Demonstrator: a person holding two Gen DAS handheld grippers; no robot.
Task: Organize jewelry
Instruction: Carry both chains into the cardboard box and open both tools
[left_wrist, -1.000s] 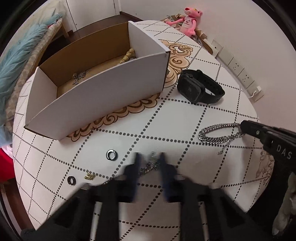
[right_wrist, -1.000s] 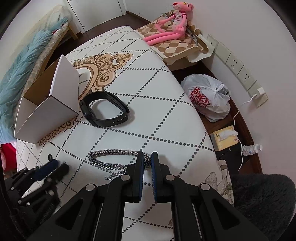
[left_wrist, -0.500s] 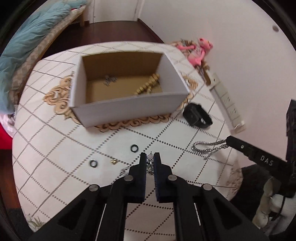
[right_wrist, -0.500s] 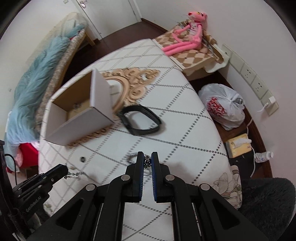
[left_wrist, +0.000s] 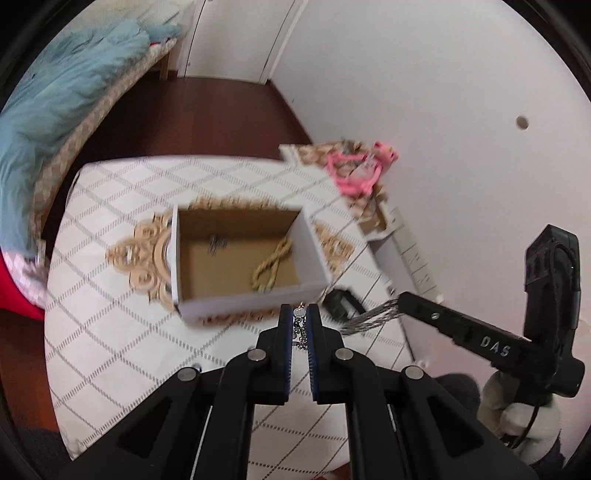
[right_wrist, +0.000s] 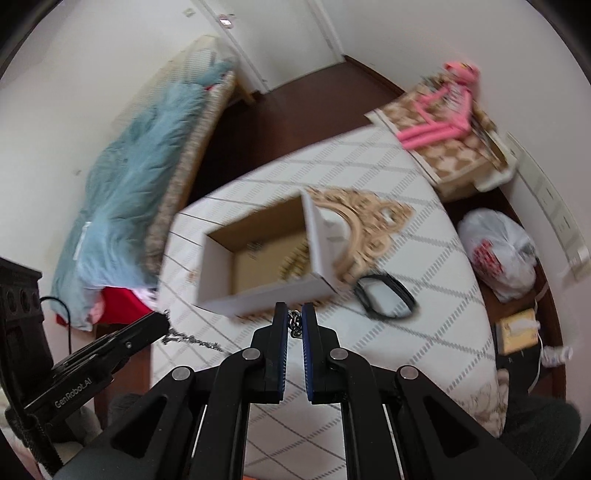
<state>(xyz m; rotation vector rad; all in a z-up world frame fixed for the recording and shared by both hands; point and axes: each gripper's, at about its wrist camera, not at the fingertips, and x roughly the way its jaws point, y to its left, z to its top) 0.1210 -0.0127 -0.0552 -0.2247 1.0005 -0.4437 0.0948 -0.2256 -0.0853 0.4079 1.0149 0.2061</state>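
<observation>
above the worktop (left_wrist: 110, 332), left gripper (left_wrist: 300, 314) jaws pinch a thin silver chain (left_wrist: 299, 325); right gripper (right_wrist: 294, 314) jaws pinch a thick chain (left_wrist: 369, 315). only the left view shows the box's (left_wrist: 236, 295) gold rope bracelet (left_wrist: 271, 266) clearly.

open-topped box (left_wrist: 251, 295) unobstructed above, watch (right_wrist: 386, 297) beside it

Both tools point steeply downward, the left tool (left_wrist: 299, 314) and right tool (right_wrist: 294, 314) each clamped shut.
</observation>
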